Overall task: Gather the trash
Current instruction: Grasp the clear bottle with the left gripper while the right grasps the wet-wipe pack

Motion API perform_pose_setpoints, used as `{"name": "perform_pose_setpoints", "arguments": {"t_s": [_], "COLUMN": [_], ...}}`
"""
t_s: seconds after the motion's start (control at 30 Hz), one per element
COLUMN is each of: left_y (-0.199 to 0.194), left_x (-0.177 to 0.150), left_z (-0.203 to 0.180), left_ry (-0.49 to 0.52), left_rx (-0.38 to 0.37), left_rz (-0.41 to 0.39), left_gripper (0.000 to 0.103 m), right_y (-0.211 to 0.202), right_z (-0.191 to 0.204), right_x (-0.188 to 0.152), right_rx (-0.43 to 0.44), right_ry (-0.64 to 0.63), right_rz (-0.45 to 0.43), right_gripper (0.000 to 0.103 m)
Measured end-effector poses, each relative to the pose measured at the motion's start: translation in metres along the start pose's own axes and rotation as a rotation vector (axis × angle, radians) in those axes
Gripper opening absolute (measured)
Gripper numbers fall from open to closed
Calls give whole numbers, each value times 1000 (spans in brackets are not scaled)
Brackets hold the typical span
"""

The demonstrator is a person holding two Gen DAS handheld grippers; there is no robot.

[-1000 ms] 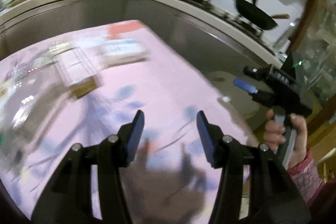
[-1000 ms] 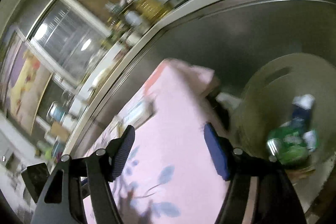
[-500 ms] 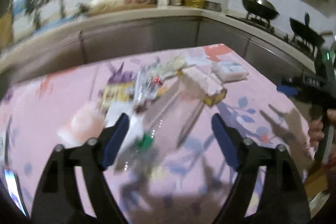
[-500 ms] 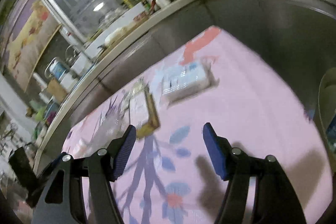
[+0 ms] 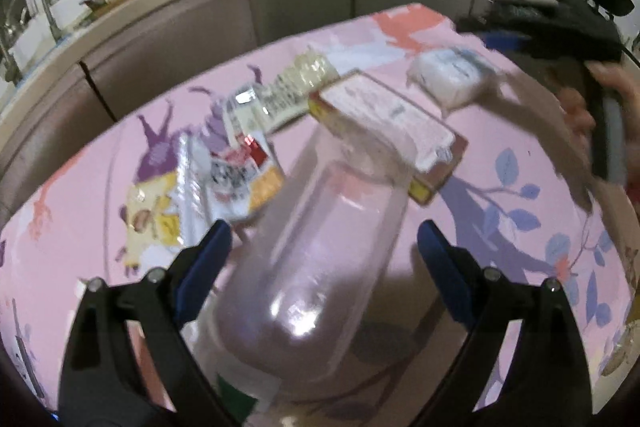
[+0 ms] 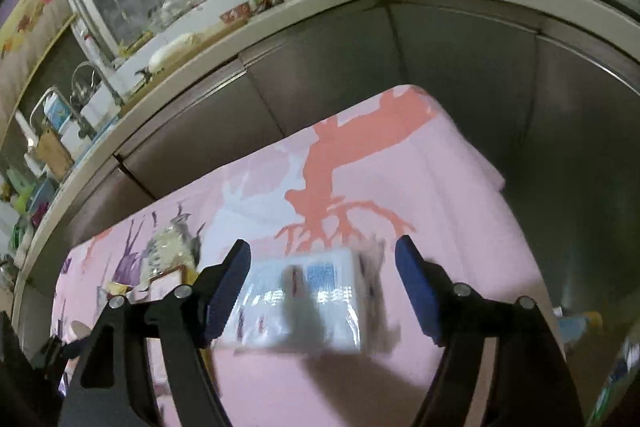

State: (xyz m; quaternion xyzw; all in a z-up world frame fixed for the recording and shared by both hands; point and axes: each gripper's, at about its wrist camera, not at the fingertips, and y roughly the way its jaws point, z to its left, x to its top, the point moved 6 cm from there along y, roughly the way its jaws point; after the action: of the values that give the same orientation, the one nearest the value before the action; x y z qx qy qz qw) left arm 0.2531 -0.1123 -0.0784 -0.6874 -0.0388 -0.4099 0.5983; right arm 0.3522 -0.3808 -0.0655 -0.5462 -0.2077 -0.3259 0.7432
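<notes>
Left gripper (image 5: 322, 251) low over the pink tablecloth (image 5: 500, 267), jaws opening, spread wide to either side of a clear plastic bottle (image 5: 320, 259) lying on the cloth. Pads apart from the bottle walls, so no grip. Bottle blurred; near end cut off behind the gripper frame, green bit just visible there.

Beyond the bottle, touching its far end: a flat box (image 5: 388, 119), white top, yellow-brown sides. Left of it a heap of wrappers (image 5: 236, 167), print unreadable. Farther off, a crinkled clear bag (image 5: 308, 71). Far right, a white tissue pack (image 5: 452, 75).

Right gripper (image 6: 322, 287) over that tissue pack (image 6: 308, 303), jaws opening, pack lying between them. Left pad just beside the pack's edge; contact impossible to judge through motion blur. Right pad clearly apart.

In the left view, right gripper seen only as a dark smear, hand (image 5: 600, 107) on its grip partly cut off by the edge.
</notes>
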Motion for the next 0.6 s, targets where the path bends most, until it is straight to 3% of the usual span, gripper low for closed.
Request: {"name": "perform_pose_setpoints", "arguments": {"t_s": [0.1,0.13,0.17,0.27,0.5,0.6], "left_y": [1,1,1,-4,-26,-39], "left_x": [-8,-10,-10,-13,-39,-58], "left_z": [-1,1,1,3,-20,-40], "left_ry": [12,10,12,-2,-23,-19], "left_rx": [29,48,48,24,-45,-86], "left_rz": [2,-3,-2,6,34,39], "left_gripper": [88,76,71,62,60,60], "right_y": [20,23,25,16,-55,-90], "right_z": [2,2,3,5,10,11], "right_x": [5,5,1,-15,-104,-146], "right_rx": [9,20,33,41,156,200], "right_ry": [-35,-38,-48,-73,-49,-48], "right_rz": [52,70,93,132,189,173], "right_gripper": [72,67,55,43,42,44]}}
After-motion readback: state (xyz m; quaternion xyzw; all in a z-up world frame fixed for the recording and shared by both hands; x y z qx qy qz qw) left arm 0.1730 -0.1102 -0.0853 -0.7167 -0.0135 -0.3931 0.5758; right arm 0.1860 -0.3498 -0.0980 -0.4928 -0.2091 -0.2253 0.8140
